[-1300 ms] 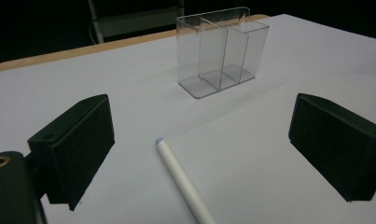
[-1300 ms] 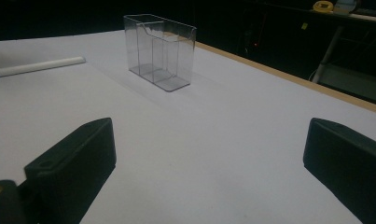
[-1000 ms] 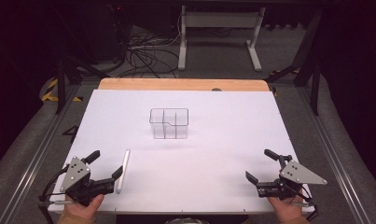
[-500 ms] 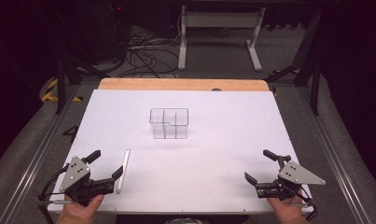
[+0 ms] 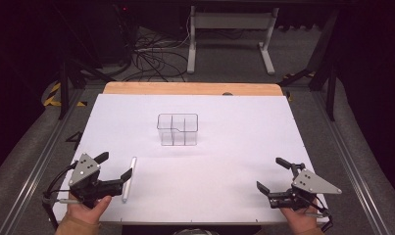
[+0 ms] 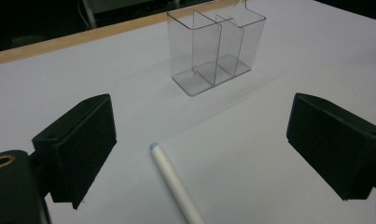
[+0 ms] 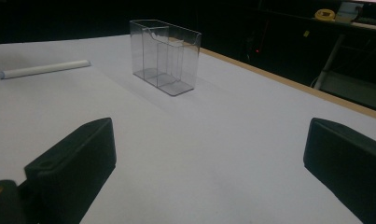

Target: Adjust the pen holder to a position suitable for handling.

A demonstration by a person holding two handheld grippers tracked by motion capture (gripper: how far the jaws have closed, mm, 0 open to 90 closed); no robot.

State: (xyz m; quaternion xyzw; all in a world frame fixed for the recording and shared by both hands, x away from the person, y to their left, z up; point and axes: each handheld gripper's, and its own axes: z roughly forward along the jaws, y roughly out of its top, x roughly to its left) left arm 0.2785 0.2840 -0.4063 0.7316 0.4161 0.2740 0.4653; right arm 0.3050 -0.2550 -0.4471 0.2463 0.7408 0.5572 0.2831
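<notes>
The white pen (image 5: pixel 128 178) lies flat on the white table at the near left, a slim capped cylinder, its long axis running near-to-far with the far end tipped slightly right. In the left gripper view its rounded end (image 6: pixel 154 147) shows a faint bluish tip, and the barrel runs toward the bottom edge of that view. In the right gripper view it lies at the far left (image 7: pixel 43 68).

The clear organizer (image 5: pixel 178 129) stands upright mid-table, well apart from the pen, farther and to the right. It is a transparent plastic box, open on top, split by thin walls into several compartments (image 6: pixel 217 46), all empty, with one front wall cut lower (image 7: pixel 164 56).
</notes>
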